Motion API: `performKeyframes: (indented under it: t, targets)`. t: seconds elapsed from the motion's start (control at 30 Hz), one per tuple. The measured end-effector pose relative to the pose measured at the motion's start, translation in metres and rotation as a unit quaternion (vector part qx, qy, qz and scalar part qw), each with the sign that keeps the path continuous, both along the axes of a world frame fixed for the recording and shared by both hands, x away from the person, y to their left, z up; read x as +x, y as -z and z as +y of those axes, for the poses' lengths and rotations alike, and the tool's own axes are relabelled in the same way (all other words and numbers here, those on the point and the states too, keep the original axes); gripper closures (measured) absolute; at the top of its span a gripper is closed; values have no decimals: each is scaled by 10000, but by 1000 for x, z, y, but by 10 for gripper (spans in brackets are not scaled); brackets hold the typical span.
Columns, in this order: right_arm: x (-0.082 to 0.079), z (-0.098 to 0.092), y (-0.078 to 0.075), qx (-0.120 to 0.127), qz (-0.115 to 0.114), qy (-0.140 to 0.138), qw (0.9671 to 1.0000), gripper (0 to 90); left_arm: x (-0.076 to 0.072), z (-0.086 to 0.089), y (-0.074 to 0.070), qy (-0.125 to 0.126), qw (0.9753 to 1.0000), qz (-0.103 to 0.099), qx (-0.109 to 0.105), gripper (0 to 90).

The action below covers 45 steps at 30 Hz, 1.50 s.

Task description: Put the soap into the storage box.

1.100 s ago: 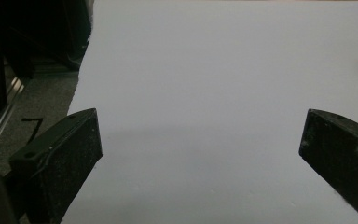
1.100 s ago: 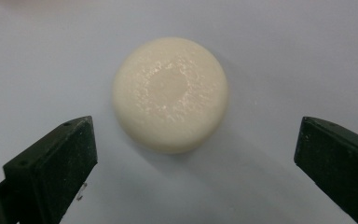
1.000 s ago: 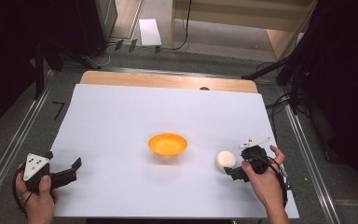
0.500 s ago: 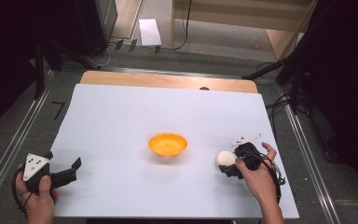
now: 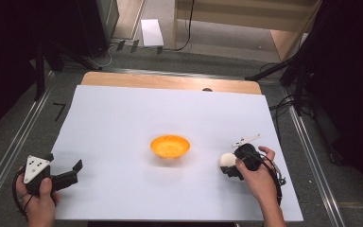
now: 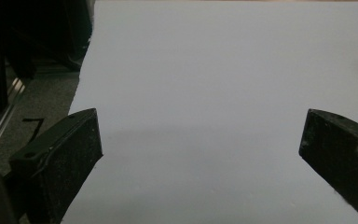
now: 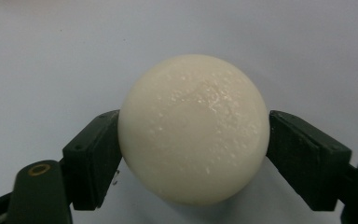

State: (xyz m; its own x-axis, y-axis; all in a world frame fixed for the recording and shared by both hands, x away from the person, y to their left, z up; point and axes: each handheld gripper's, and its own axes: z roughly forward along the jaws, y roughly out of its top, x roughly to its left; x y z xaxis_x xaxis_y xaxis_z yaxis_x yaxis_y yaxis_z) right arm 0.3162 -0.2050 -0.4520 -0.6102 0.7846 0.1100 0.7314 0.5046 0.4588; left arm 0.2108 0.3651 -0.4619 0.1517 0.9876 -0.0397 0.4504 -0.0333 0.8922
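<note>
Presently, the white ball (image 7: 193, 128) is clamped between both jaws of the right gripper (image 5: 230, 166), just right of the orange bowl (image 5: 170, 146) on the white sheet (image 5: 123, 118). Grasping is judged complete; transfer remains outstanding. The left gripper (image 5: 68, 174) is held with jaws spread, well left of the bowl.

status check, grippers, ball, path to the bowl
Right gripper shut on white ball. Left gripper open, over bare white sheet. Orange bowl to ball's left, nothing between.
</note>
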Motion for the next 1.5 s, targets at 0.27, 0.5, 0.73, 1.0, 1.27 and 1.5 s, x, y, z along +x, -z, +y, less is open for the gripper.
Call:
performKeyframes:
  t: [0.27, 0.5, 0.73, 1.0, 1.27, 1.5]
  targets:
    - [3, 3, 1, -1, 125, 12, 9999, 241, 0, 0, 0, -1, 10000, 12, 3, 0]
    - [2, 6, -3, -125, 74, -125, 9998, 247, 0, 0, 0, -16, 10000, 11, -1, 0]
    - [3, 10, -9, -142, 51, -187, 9997, 249, 1, 0, 0, -7, 10000, 17, -6, 0]
    - [5, 12, -17, -61, -51, -220, 9997, 250, 1, 0, 0, -1, 10000, 32, 4, 0]
    - [7, 16, -27, -70, -121, -304, 9994, 250, 1, 0, 0, 26, 10000, 55, 13, 0]
    - [9, 24, -35, -24, -160, -373, 9992, 250, 1, 0, 0, 35, 10000, 49, 10, 0]
